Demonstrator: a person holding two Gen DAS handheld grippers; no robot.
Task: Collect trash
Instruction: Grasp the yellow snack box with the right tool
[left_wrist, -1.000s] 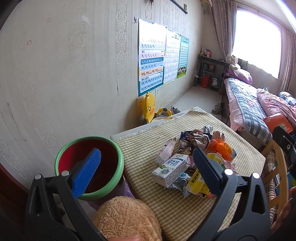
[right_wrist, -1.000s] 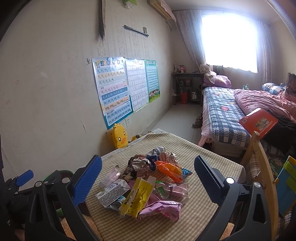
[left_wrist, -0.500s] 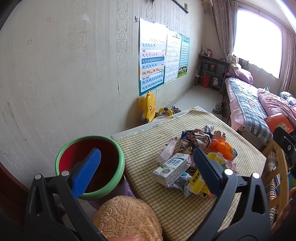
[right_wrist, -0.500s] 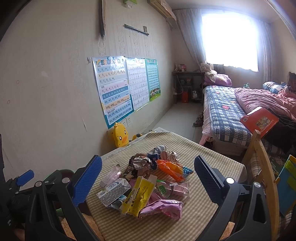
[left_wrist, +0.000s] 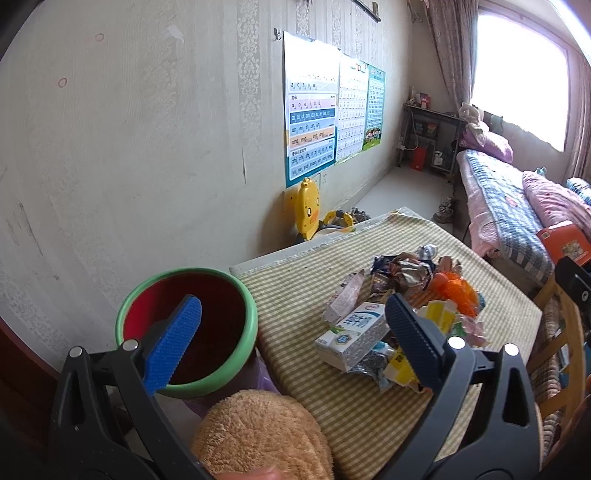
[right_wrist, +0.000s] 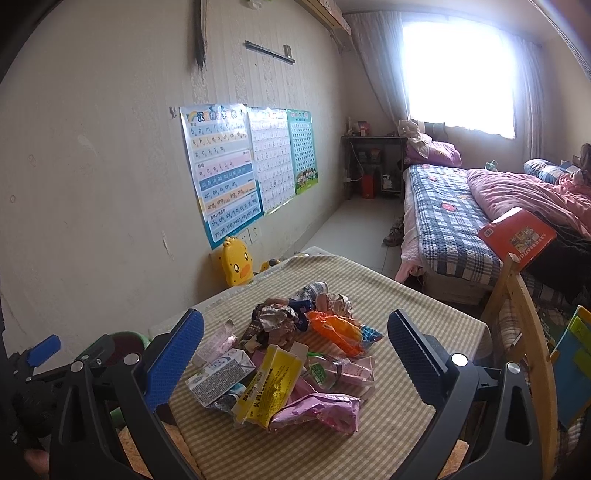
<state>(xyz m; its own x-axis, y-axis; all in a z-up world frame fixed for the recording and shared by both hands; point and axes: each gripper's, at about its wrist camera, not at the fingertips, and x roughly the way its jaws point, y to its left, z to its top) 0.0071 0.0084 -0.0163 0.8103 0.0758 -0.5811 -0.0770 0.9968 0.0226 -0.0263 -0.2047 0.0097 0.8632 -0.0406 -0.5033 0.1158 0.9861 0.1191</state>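
A heap of trash (right_wrist: 291, 354) lies on the small table with a checked cloth (right_wrist: 424, 317): a white milk carton (right_wrist: 218, 380), a yellow carton (right_wrist: 271, 387), a pink wrapper (right_wrist: 317, 410), an orange wrapper (right_wrist: 340, 332) and crumpled foil (right_wrist: 277, 317). The same heap of trash (left_wrist: 399, 306) shows in the left wrist view, milk carton (left_wrist: 354, 336) nearest. A red bin with a green rim (left_wrist: 186, 326) stands left of the table. My left gripper (left_wrist: 291, 343) hangs open between bin and carton. My right gripper (right_wrist: 295, 362) is open, above the heap's near side, holding nothing.
A tan plush cushion (left_wrist: 258, 432) sits just under the left gripper. A wooden chair (right_wrist: 524, 332) stands at the table's right. A bed (right_wrist: 454, 221) lies behind it. A yellow duck toy (right_wrist: 236, 262) leans on the wall with posters (right_wrist: 225, 170).
Both views have shifted only slightly, the right gripper easing a little closer to the heap. Both grippers stay open and nothing on the table has moved.
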